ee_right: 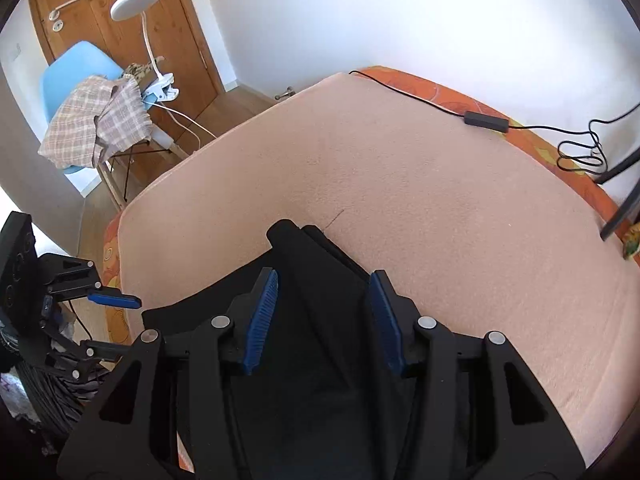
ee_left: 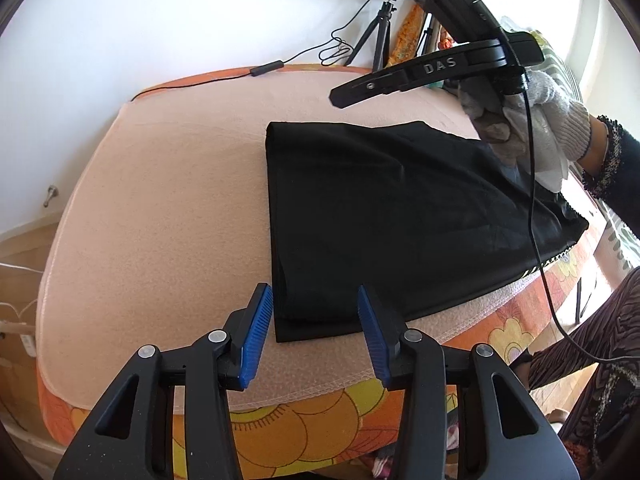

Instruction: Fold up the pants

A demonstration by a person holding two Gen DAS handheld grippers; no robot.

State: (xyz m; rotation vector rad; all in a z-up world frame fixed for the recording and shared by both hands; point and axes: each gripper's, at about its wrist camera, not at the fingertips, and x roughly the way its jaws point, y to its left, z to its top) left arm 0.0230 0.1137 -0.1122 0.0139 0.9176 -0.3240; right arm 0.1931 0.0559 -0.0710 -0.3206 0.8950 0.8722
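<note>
The black pants (ee_left: pixel 384 216) lie folded flat on a peach blanket (ee_left: pixel 168 216) over the table. My left gripper (ee_left: pixel 316 312) is open, its blue pads either side of the near left corner of the pants, just above them. My right gripper (ee_right: pixel 324 304) is open and hovers over the pants (ee_right: pixel 316 280) near their far folded corner. In the left wrist view the right gripper's black body (ee_left: pixel 432 68) is held by a gloved hand (ee_left: pixel 548 120) above the far right of the pants. The left gripper's blue fingers (ee_right: pixel 116 301) show at the left in the right wrist view.
A floral orange cloth (ee_left: pixel 304 432) covers the table under the blanket. A black cable with an inline box (ee_right: pixel 486 121) runs along the far edge. A tripod with ring light (ee_left: pixel 380 40) stands behind. A blue chair with checked cloth (ee_right: pixel 96 116) and a clip lamp (ee_right: pixel 136 4) stand beyond the table.
</note>
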